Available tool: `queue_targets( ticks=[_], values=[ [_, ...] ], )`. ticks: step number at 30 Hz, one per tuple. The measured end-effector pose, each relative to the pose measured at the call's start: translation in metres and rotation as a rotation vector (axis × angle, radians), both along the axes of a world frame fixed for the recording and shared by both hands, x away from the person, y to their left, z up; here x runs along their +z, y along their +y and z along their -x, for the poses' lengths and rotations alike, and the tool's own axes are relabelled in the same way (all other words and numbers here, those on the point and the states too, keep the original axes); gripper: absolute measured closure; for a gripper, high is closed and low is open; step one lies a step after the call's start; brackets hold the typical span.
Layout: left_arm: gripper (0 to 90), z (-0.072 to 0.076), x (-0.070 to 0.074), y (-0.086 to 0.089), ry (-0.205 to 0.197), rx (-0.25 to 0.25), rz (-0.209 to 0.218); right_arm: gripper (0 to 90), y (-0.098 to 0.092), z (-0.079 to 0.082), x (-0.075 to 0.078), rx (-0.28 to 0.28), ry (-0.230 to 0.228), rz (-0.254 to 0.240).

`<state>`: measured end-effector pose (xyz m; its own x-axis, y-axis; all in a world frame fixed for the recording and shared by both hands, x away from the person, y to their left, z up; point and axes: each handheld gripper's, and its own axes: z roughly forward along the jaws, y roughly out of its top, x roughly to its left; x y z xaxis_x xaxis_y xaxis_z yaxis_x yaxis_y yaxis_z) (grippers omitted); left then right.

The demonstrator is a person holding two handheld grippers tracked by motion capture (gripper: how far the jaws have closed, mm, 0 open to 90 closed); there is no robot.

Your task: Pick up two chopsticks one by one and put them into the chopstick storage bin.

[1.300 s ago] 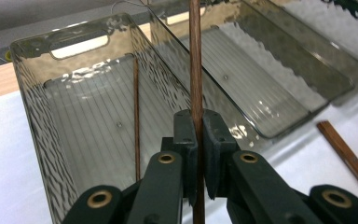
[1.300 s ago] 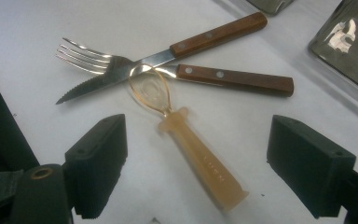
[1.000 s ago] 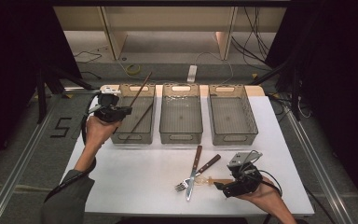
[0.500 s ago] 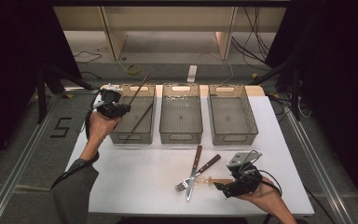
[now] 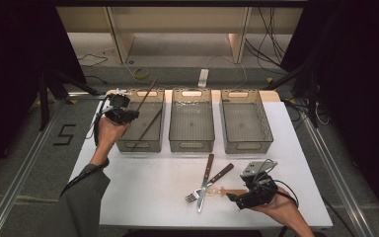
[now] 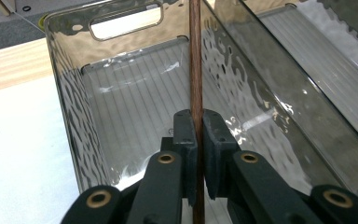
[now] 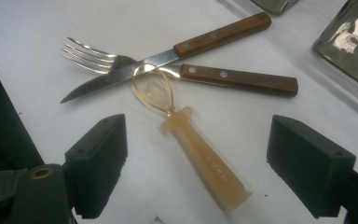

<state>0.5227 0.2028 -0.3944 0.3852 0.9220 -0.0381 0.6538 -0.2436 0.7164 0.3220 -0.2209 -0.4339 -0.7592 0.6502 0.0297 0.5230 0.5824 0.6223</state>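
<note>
My left gripper is shut on a thin brown chopstick at the near left wall of the left clear bin. In the left gripper view the pads pinch the chopstick upright over the bin. A second chopstick lies slanted inside that bin. My right gripper stands open at the front right, its jaws on either side of a translucent spoon on the white table. A wooden-handled knife crosses a fork just beyond the spoon's bowl.
A middle bin and a right bin stand in a row beside the left one, with nothing in them. The knife and fork lie left of my right gripper. The white table ends close behind the bins.
My left gripper has shifted a little to the right and lower with the chopstick, closer over the left bin. The right gripper has stayed where it was.
</note>
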Motion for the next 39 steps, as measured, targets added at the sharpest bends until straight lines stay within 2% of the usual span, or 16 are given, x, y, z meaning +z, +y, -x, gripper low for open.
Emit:
queue_targets(
  ticks=[1, 3, 6, 8, 9, 11, 12, 18, 21, 22, 28, 30, 39],
  values=[
    [84.5, 0.000, -0.001, 0.000, 0.003, 0.000, -0.003, 20.9, 0.000, 0.000, 0.000, 0.002, 0.000, 0.000],
    [84.4, -0.001, -0.002, 0.000, 0.007, 0.005, 0.021, 20.9, 0.000, 0.000, 0.000, 0.006, 0.001, 0.002],
    [84.2, -0.002, -0.005, -0.003, 0.011, 0.000, -0.005, 20.9, 0.001, 0.000, -0.001, 0.007, 0.004, 0.004],
    [83.6, -0.003, -0.006, -0.002, 0.013, 0.016, -0.008, 20.9, 0.000, 0.000, -0.001, 0.008, 0.004, 0.003],
    [80.4, -0.004, -0.007, -0.002, 0.012, 0.026, 0.005, 20.9, 0.000, 0.000, -0.001, 0.010, 0.003, 0.002],
    [64.8, -0.005, -0.007, -0.001, 0.023, 0.041, 0.006, 20.9, 0.000, 0.000, 0.000, 0.004, 0.005, -0.002],
    [59.8, -0.005, -0.007, -0.001, 0.029, 0.042, 0.014, 21.0, -0.001, 0.000, 0.000, 0.006, 0.003, -0.002],
    [44.3, 0.000, -0.001, -0.001, 0.041, 0.031, 0.059, 21.0, -0.001, 0.000, 0.000, 0.003, 0.000, -0.001],
    [39.6, 0.010, 0.006, -0.004, 0.018, 0.004, 0.108, 21.3, -0.001, 0.000, 0.001, 0.005, -0.001, 0.001],
    [38.5, 0.015, 0.009, -0.006, 0.013, -0.018, 0.115, 21.7, 0.000, 0.000, 0.002, 0.009, -0.003, 0.002],
    [28.7, 0.037, 0.020, -0.010, -0.022, -0.057, 0.160, 21.9, 0.001, -0.003, 0.004, 0.023, -0.005, 0.016],
    [25.8, 0.045, 0.022, -0.011, -0.038, -0.063, 0.187, 22.0, 0.001, -0.005, 0.005, 0.026, -0.005, 0.016],
    [18.3, 0.083, 0.022, -0.013, -0.063, -0.121, 0.261, 23.7, 0.009, -0.012, 0.004, 0.057, 0.024, 0.078]
  ],
)
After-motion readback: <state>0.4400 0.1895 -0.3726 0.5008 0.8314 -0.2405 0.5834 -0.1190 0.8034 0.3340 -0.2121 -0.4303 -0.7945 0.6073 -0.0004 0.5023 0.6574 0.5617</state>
